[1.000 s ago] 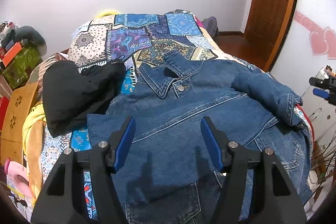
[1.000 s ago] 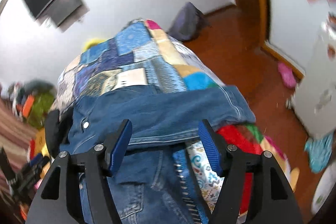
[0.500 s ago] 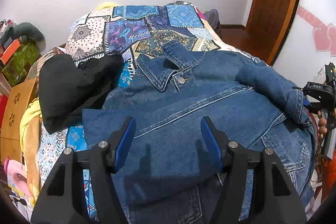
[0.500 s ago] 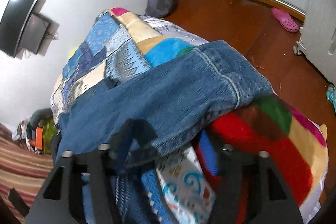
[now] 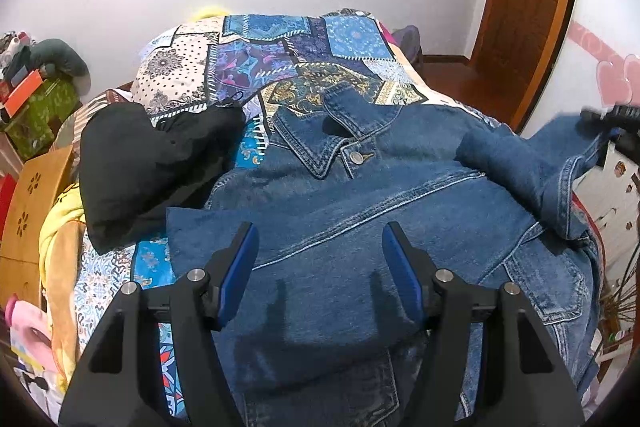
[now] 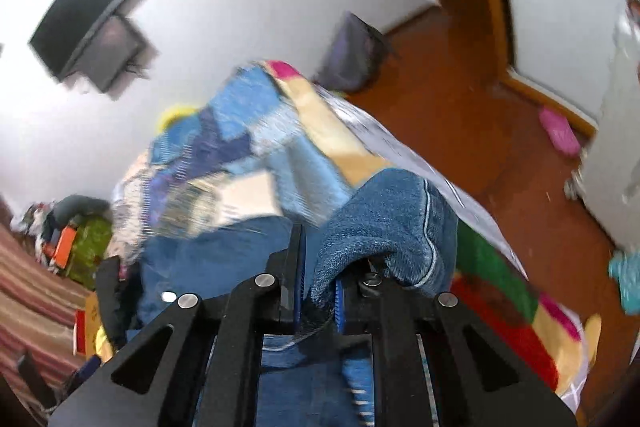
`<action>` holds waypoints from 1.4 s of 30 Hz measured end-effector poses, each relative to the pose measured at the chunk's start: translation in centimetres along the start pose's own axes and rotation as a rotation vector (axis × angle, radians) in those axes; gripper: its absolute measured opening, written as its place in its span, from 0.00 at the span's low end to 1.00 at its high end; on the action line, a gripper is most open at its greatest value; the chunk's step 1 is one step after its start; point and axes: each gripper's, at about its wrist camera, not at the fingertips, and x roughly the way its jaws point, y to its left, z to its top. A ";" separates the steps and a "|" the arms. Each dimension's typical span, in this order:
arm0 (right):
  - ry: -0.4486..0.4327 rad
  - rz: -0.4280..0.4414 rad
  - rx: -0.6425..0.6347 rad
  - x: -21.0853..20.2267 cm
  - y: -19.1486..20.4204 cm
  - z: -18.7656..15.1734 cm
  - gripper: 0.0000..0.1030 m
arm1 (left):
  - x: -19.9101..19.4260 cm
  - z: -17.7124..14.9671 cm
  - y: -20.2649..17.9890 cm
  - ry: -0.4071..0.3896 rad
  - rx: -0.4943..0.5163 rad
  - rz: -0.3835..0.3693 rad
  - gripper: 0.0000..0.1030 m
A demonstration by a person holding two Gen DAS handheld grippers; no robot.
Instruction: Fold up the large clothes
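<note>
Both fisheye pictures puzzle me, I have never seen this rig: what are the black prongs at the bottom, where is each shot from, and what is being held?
No robot here: a person carries a two-finger gripper in each hand, and a camera on each looks forward along its fingers, so the black prongs are the grippers.

The left wrist view shows the left gripper open above a denim jacket spread on a patchwork bedspread, holding nothing. A black garment lies beside the jacket.

The right wrist view is blurred. There the right gripper is shut on the jacket's sleeve cuff. The same sleeve shows lifted at the right edge of the left view.
</note>
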 end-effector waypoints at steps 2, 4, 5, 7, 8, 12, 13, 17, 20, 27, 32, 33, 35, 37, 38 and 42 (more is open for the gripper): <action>-0.019 0.035 -0.054 -0.8 2.4 0.4 0.10 | -0.5 -0.1 0.5 -0.013 -0.009 0.001 0.61; -0.033 0.086 -0.114 -1.7 5.2 0.6 0.10 | -1.0 -0.2 1.2 -0.025 -0.019 0.003 0.61; -0.035 0.120 -0.145 -2.1 6.7 0.7 0.10 | -1.2 -0.3 1.5 -0.032 -0.026 0.003 0.61; -0.024 0.189 -0.194 -2.4 9.7 0.5 0.10 | -1.7 -0.5 2.3 -0.044 -0.039 0.007 0.61; -0.019 0.223 -0.217 -2.6 11.2 0.3 0.10 | -2.0 -0.6 2.7 -0.049 -0.048 0.010 0.61; 0.028 0.333 -0.321 -2.0 17.5 -1.4 0.10 | -3.0 -1.1 4.6 -0.070 -0.084 0.018 0.61; 0.045 0.349 -0.342 -1.6 18.7 -2.0 0.10 | -3.5 -1.4 5.3 -0.079 -0.098 0.024 0.61; 0.155 0.392 -0.460 1.1 23.9 -5.7 0.10 | -4.8 -2.3 8.0 -0.102 -0.143 0.051 0.61; 0.283 0.387 -0.558 4.3 27.0 -10.0 0.10 | -5.4 -3.2 10.0 -0.110 -0.183 0.073 0.61; 0.621 0.262 -0.703 12.3 27.4 -19.1 0.10 | -6.1 -6.0 14.1 -0.083 -0.277 0.117 0.62; 0.744 0.216 -0.687 13.9 25.9 -21.3 0.14 | -5.6 -7.8 15.9 -0.042 -0.338 0.131 0.62; 0.766 0.215 -0.683 13.9 25.8 -21.4 0.16 | -5.4 -8.0 16.1 -0.033 -0.346 0.130 0.62; 0.796 0.207 -0.674 13.6 25.7 -21.3 0.23 | -5.0 -8.2 16.3 -0.016 -0.361 0.125 0.62; 0.804 0.194 -0.666 13.2 25.7 -21.0 0.36 | -4.8 -8.2 16.1 -0.011 -0.363 0.118 0.62; 0.790 0.192 -0.665 12.8 25.9 -20.7 0.43 | -4.9 -8.2 15.9 -0.012 -0.360 0.117 0.62; 0.692 0.221 -0.691 10.1 25.7 -18.1 0.45 | -4.9 -7.6 14.7 -0.011 -0.335 0.104 0.62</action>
